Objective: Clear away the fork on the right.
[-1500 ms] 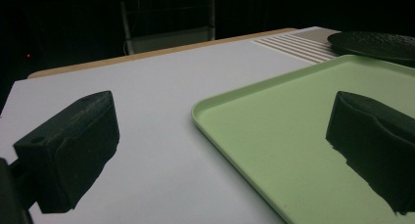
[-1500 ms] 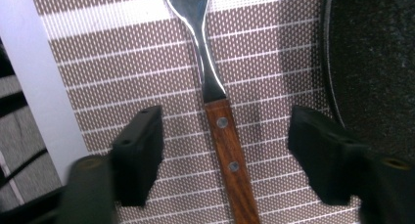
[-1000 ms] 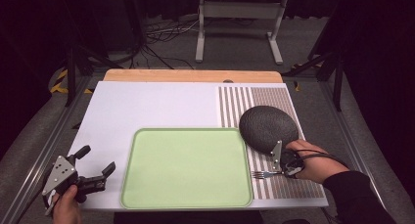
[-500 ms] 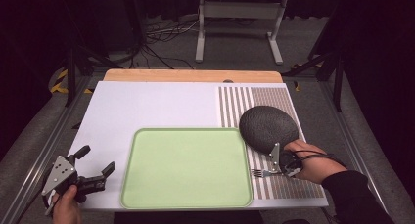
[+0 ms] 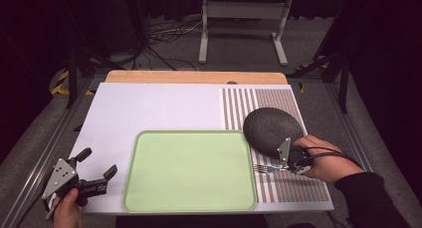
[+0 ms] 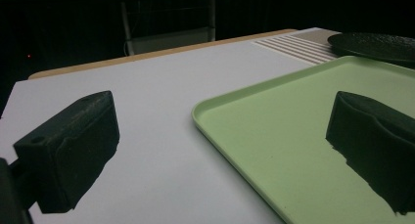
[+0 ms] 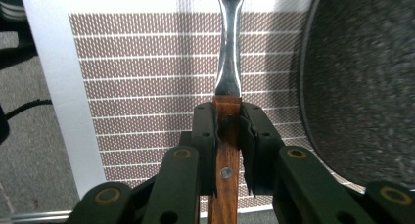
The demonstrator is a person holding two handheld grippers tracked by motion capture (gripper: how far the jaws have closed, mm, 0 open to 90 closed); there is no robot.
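My right gripper [image 5: 287, 166] is shut on a fork [image 5: 266, 168] with a wooden handle and holds it just above the striped mat [image 5: 293, 185]; its tines point left toward the green tray [image 5: 189, 171]. In the right gripper view both pads clamp the fork's brown handle [image 7: 226, 155], and the steel neck runs up and away. A dark speckled plate [image 5: 272, 128] lies just beyond the right hand. My left gripper [image 5: 97, 175] stands open at the table's near left corner, nothing between its jaws, left of the tray [image 6: 303, 136].
The white tabletop [image 5: 149, 108] lies left of and behind the tray. A wooden strip [image 5: 194, 77] runs along the far edge. Beyond the table are a metal stand [image 5: 241, 26] and cables on the floor. The mat's edge is close to the table's right rim.
My right gripper has risen a little with the fork in it, and the fork's tines now hang off the mat. The left gripper has kept still.
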